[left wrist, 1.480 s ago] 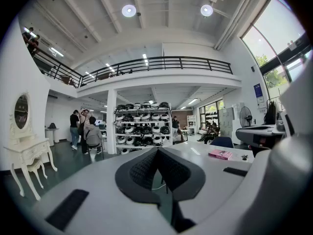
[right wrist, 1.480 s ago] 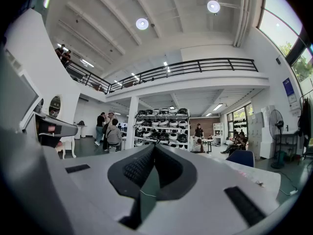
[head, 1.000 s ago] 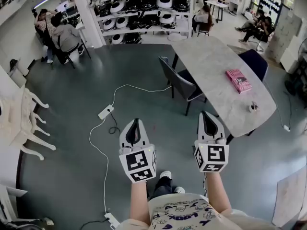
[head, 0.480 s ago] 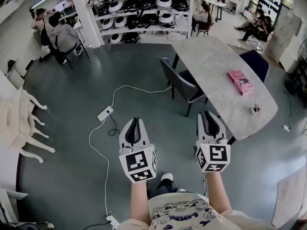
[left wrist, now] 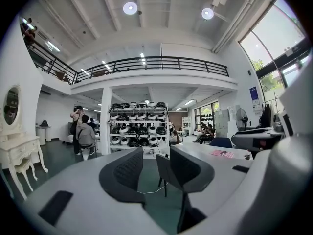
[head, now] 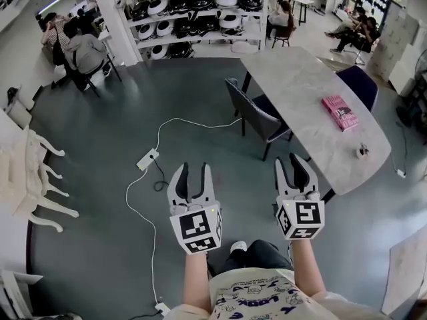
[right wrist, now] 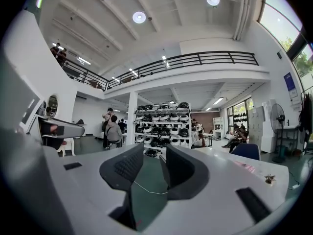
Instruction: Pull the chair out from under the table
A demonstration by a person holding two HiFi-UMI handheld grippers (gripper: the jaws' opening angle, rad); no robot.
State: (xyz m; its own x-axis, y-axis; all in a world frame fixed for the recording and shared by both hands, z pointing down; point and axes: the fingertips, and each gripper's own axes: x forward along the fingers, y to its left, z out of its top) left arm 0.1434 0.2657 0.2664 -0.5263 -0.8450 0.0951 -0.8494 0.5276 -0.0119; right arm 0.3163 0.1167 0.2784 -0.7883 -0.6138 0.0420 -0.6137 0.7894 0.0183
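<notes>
One long grey table (head: 313,105) is shown with two chairs: a dark grey chair (head: 257,115) tucked partly under its left edge and a blue chair (head: 358,85) at the opposite edge. Two tools, the left tool (head: 193,169) and the right tool (head: 291,159), are held over the floor, well apart from the dark grey chair. Their jaws have just been opening and now stand spread, with nothing between them. One pink book (head: 340,112) is seen lying on the table.
</notes>
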